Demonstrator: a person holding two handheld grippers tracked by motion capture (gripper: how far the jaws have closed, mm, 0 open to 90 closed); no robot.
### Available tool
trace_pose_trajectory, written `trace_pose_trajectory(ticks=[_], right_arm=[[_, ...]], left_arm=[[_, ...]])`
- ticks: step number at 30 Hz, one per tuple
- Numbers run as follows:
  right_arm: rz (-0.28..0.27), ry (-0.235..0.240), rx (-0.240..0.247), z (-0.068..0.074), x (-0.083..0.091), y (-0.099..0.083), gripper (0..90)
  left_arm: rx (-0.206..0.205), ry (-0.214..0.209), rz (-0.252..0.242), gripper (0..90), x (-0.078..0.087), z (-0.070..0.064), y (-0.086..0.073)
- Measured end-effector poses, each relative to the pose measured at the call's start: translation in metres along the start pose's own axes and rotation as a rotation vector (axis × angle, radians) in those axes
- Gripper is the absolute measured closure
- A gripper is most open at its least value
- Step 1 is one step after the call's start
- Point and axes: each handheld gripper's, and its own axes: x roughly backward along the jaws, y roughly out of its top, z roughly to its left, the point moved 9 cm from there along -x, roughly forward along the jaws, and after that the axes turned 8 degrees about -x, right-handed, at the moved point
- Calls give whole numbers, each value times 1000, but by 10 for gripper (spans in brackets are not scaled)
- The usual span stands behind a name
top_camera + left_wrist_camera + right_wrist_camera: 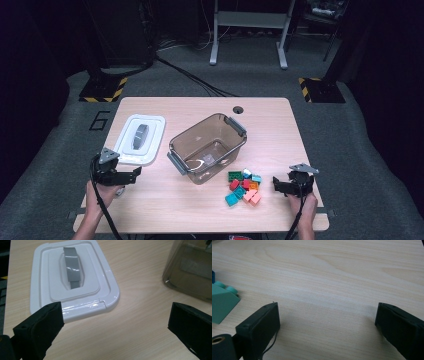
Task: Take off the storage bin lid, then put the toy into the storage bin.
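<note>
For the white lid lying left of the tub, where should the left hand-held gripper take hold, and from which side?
Probably the grey handle on top of the white lid, approached from above. The lid lies flat on the table, so its thin rim offers little; the handle arches over a recess, leaving room for the jaws either side. The left hand-held gripper is open beside it.

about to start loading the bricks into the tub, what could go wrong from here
The bricks lie bunched and touching, so the open right claw may nudge neighbours or pinch two at once. The pile sits close to the table's front edge, so a knocked brick could roll off. The clear tub stands unheld and may slide if bumped.
</note>
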Motion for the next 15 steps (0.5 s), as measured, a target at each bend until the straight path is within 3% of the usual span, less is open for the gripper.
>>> trace_pose_trajectory(ticks=[7,15], right_arm=[[0,0,-1,0,0,0,51],[0,0,0,0,0,0,51]], left_arm=[[37,27,9,0,11,9,-19],[68,102,42,0,14,18,-52]])
